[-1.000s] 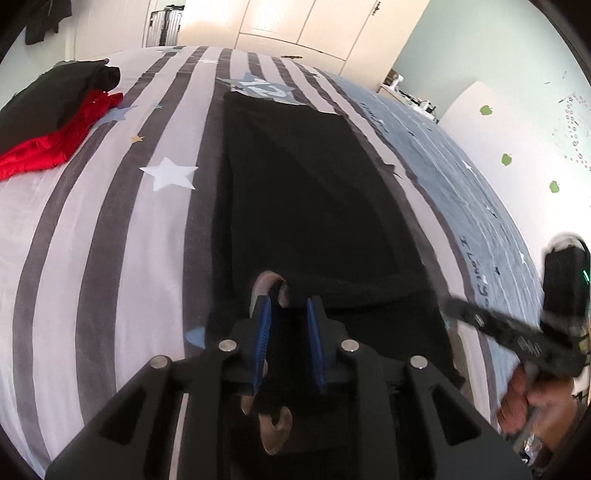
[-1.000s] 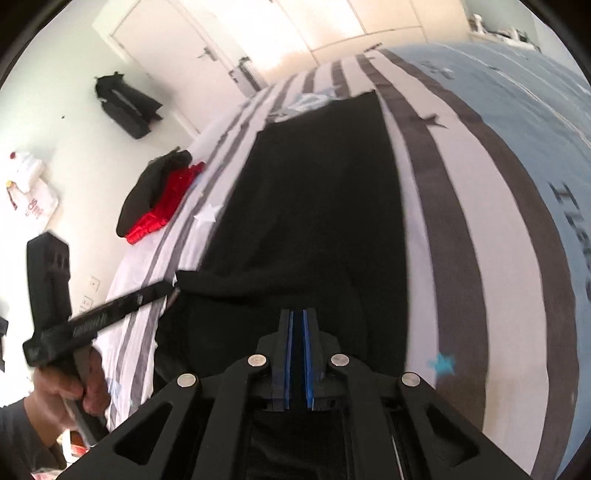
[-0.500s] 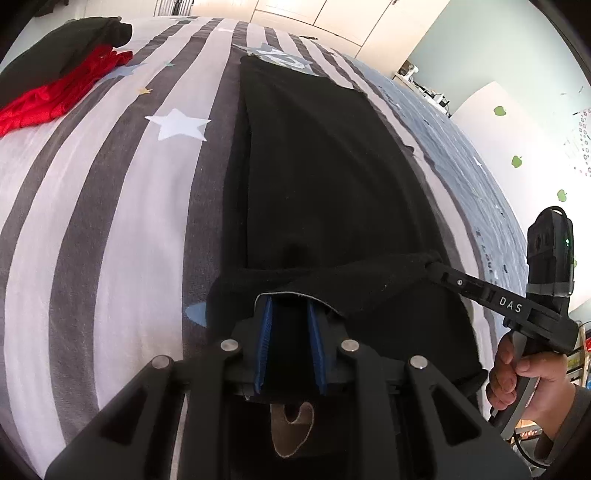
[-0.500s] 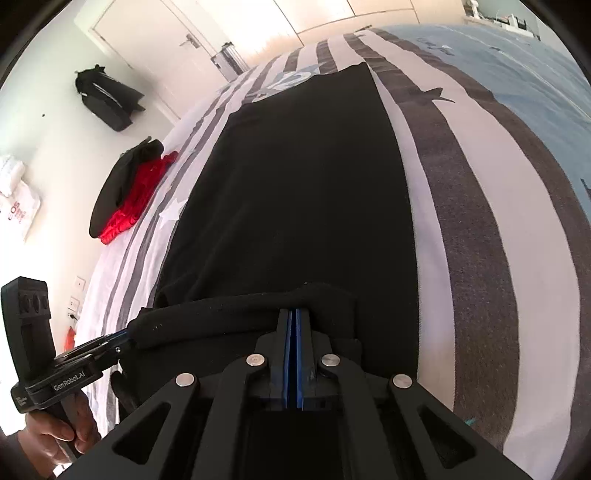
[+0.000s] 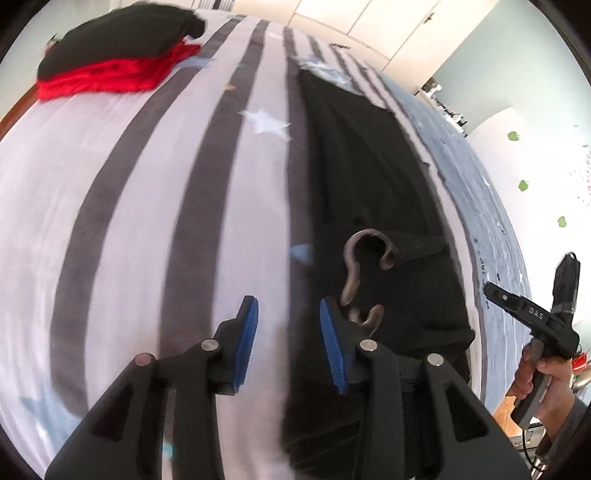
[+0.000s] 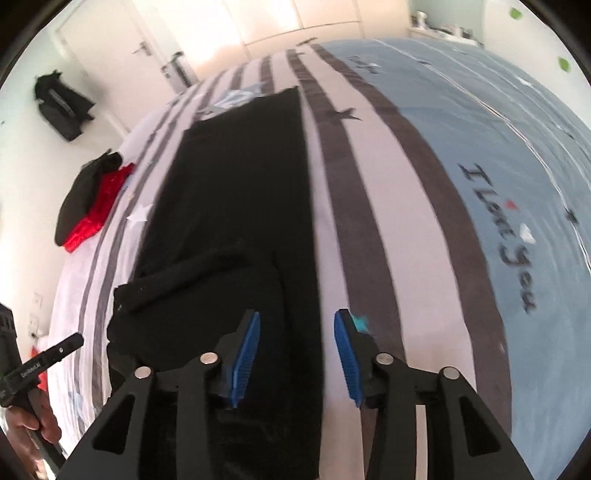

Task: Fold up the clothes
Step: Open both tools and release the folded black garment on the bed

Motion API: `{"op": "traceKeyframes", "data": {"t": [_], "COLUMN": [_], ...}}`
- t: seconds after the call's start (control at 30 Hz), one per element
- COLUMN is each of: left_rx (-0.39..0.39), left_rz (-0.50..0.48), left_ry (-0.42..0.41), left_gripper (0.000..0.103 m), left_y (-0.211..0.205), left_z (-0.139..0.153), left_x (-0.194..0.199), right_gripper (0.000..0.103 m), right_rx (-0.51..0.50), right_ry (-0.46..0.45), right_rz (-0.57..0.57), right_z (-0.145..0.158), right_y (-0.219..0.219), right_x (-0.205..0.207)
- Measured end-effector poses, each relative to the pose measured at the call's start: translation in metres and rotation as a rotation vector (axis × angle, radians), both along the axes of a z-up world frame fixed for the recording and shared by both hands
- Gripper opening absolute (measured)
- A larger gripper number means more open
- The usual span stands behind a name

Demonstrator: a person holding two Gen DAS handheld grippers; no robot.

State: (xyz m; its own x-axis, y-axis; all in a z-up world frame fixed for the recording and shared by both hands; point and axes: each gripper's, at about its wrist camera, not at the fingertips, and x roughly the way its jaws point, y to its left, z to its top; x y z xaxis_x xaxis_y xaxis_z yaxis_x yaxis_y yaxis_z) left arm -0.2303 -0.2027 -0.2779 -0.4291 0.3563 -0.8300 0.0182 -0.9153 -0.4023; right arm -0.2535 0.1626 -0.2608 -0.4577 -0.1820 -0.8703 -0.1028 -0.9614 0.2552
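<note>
While my left gripper [image 5: 289, 343] hangs over the bed with its jaws opening, nothing sits between its blue pads [image 5: 246, 343]; below them I see only the striped bedspread [image 5: 147, 229] and the left edge of the black garment [image 5: 369, 206]. My right gripper [image 6: 297, 354] is likewise opening, its pads clear of cloth, with the garment's right edge and a white stripe showing in the gap. So both grippers are open and holding nothing.

Just past the left fingertips, the near end of the black garment lies folded back over itself, forming a thicker band across the piece. A pale printed mark [image 5: 364, 266], shaped like a hook, shows on that fold. In the right wrist view the same folded band [image 6: 207, 280] runs at a slant across the near end, one corner reaching toward the other gripper.

At the right side of the left view, a hand [image 5: 543, 384] grips the right tool's handle; in the right view, a hand [image 6: 33, 424] at the lower left holds the left tool.

Further on, the garment stretches long and flat up the bed along the dark stripes, ending near a pale blue star print. Off to its left lies a small pile of clothes [image 5: 118, 59], black on top of red, well apart from the garment. Beyond the bed stand white cupboard doors [image 5: 369, 26], and a dark bag [image 6: 61, 107] hangs on the wall.
</note>
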Motion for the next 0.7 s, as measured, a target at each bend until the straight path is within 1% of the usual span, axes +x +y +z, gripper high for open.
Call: {"op": "traceKeyframes", "data": {"t": [0.07, 0.17, 0.2, 0.27, 0.33, 0.43, 0.5, 0.57, 0.67, 0.7], "left_rx": [-0.009, -0.004, -0.006, -0.016, -0.024, -0.012, -0.002, -0.009, -0.035, -0.031], "left_rz": [0.000, -0.001, -0.003, -0.008, -0.002, 0.014, 0.020, 0.027, 0.028, 0.025], "left_ry": [0.004, 0.005, 0.009, 0.023, 0.035, 0.052, 0.063, 0.084, 0.111, 0.114], "left_gripper": [0.034, 0.038, 0.041, 0.044, 0.047, 0.048, 0.049, 0.050, 0.057, 0.058], "left_y": [-0.005, -0.009, -0.009, -0.006, -0.002, 0.004, 0.011, 0.018, 0.030, 0.034], "left_z": [-0.001, -0.002, -0.003, -0.002, -0.002, -0.001, -0.001, 0.000, -0.003, -0.005], "left_x": [0.000, -0.008, -0.014, -0.030, -0.049, -0.095, -0.137, -0.176, -0.240, -0.258], "right_gripper": [0.045, 0.046, 0.046, 0.046, 0.046, 0.047, 0.047, 0.047, 0.048, 0.048], "right_rx": [0.004, -0.001, -0.002, -0.001, 0.011, 0.014, 0.008, -0.002, -0.045, -0.058], "right_ry": [-0.024, -0.032, -0.029, -0.023, -0.007, 0.008, 0.016, 0.015, 0.017, 0.018], "right_rz": [-0.034, -0.065, -0.067, -0.068, -0.058, -0.034, -0.020, -0.009, 0.008, 0.011], "right_z": [-0.001, 0.000, 0.000, 0.000, 0.000, -0.006, -0.012, -0.017, -0.023, -0.025], "right_y": [0.002, 0.005, 0.005, 0.005, 0.005, 0.008, 0.011, 0.014, 0.021, 0.023], "right_x": [0.006, 0.005, -0.001, -0.013, -0.035, -0.078, -0.113, -0.146, -0.209, -0.228]}}
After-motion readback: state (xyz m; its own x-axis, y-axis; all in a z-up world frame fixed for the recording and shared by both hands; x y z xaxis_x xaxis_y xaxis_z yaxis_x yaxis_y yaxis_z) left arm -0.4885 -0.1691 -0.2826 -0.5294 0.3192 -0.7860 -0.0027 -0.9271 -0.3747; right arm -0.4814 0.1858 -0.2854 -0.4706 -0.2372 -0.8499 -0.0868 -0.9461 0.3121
